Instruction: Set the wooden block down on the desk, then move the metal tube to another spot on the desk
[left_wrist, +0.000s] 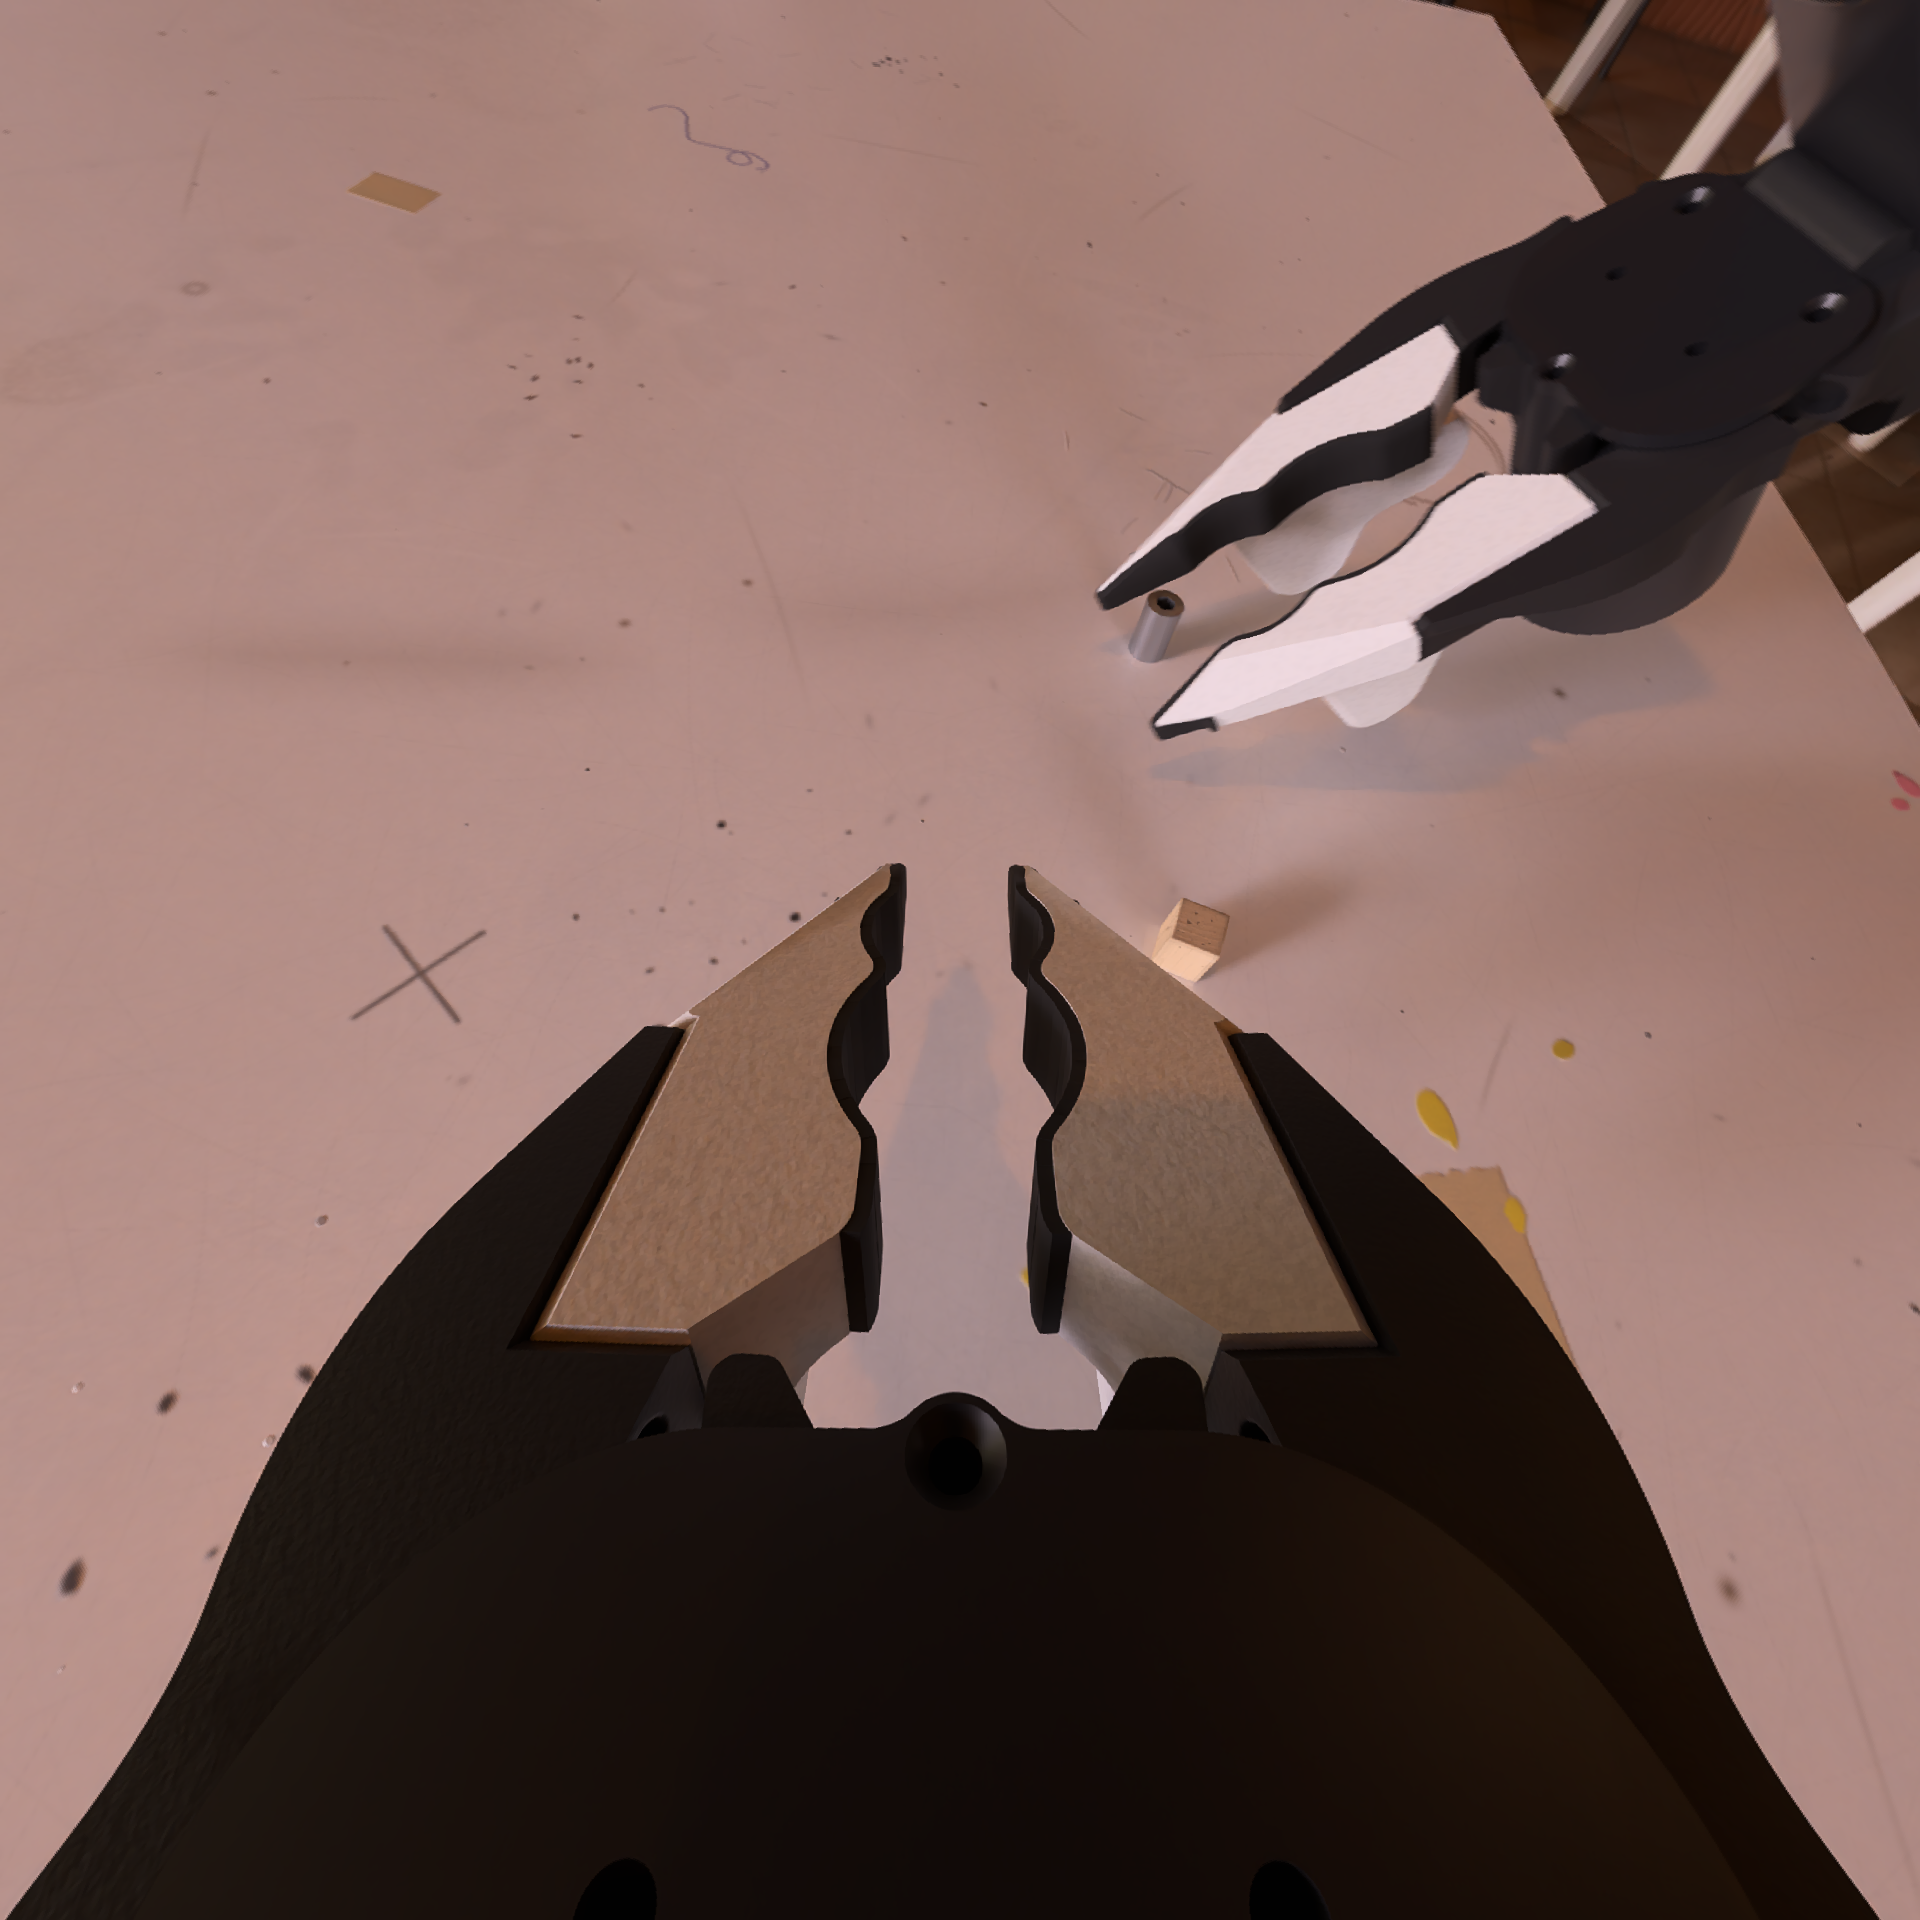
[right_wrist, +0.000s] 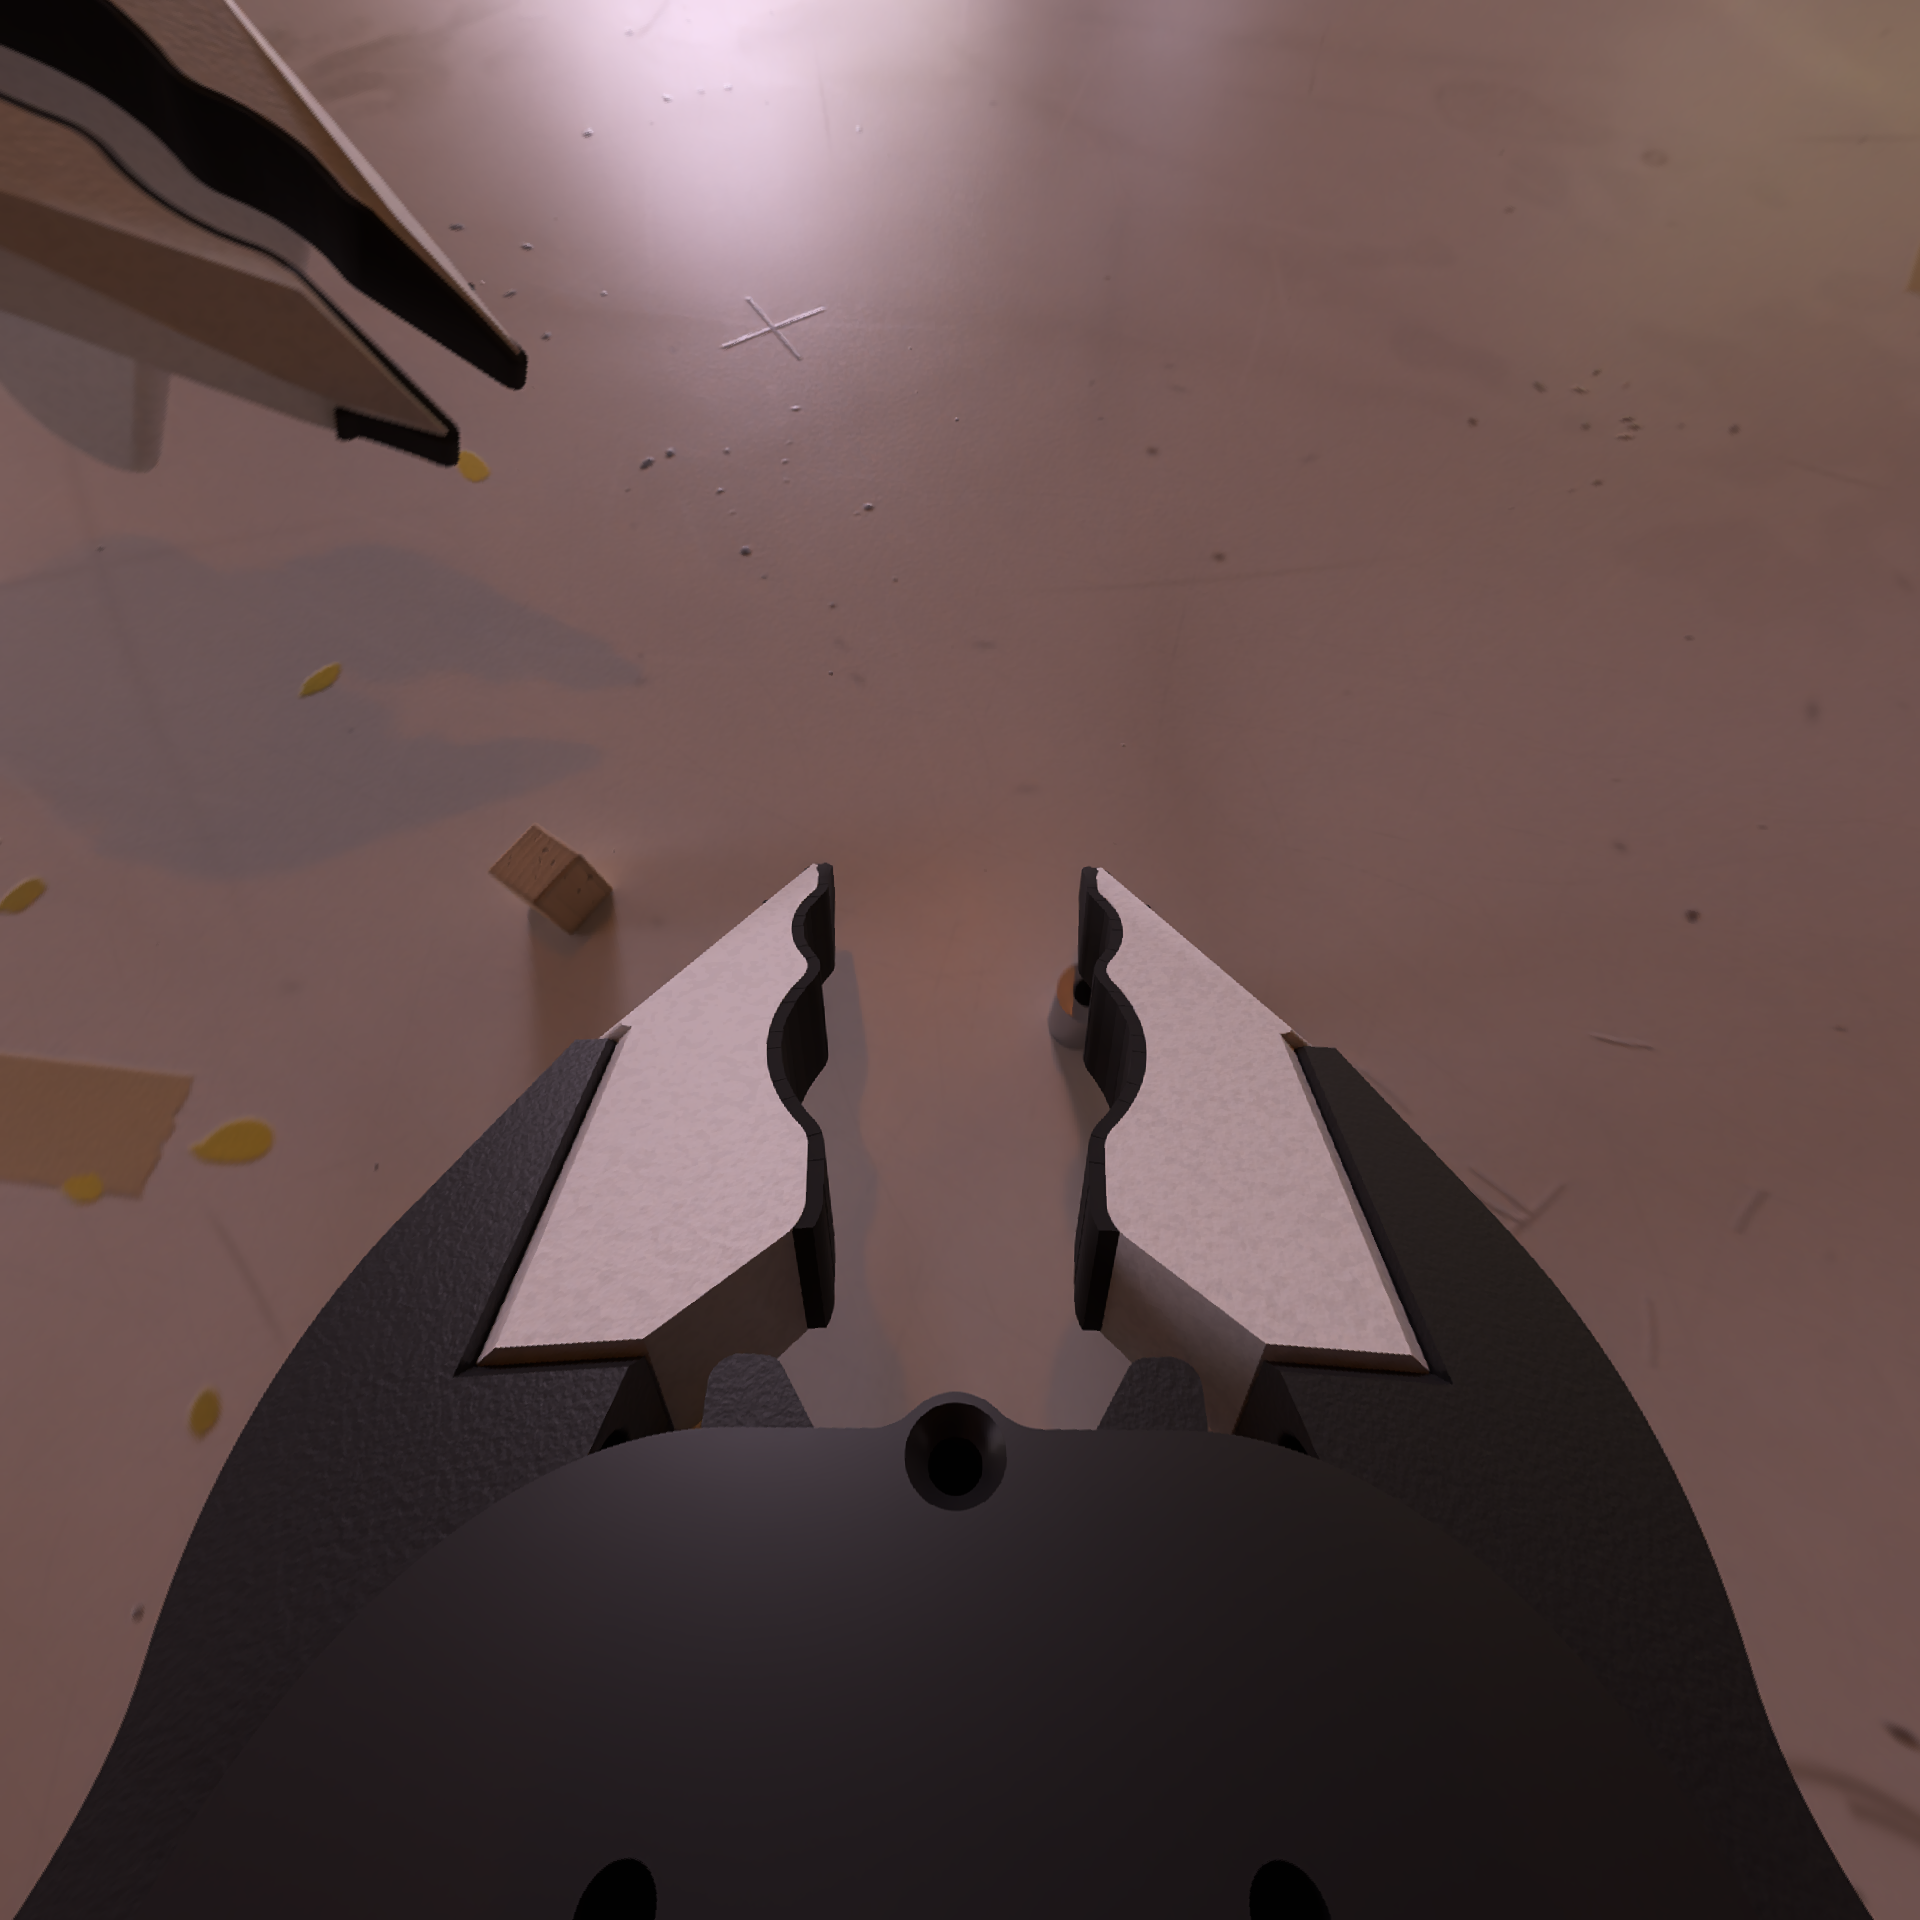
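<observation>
1. Wooden block (left_wrist: 1193, 938) already on the desk (left_wrist: 623, 520), at 1 o'clock of the left gripper (left_wrist: 956, 883), jaws released, empty.
2. Tube step in hand: right gripper (right_wrist: 956, 883) spread, holding nothing; metal tube (left_wrist: 1155, 625) upright near its tips.
3. Next, probably: centre, clench, lift.
4. Right wrist view: tube mostly hidden behind one finger; left view shows it whole.

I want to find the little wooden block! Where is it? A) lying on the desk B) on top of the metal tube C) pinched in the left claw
A: the wooden block lies alone on the desk, beside the open left claw.
</observation>
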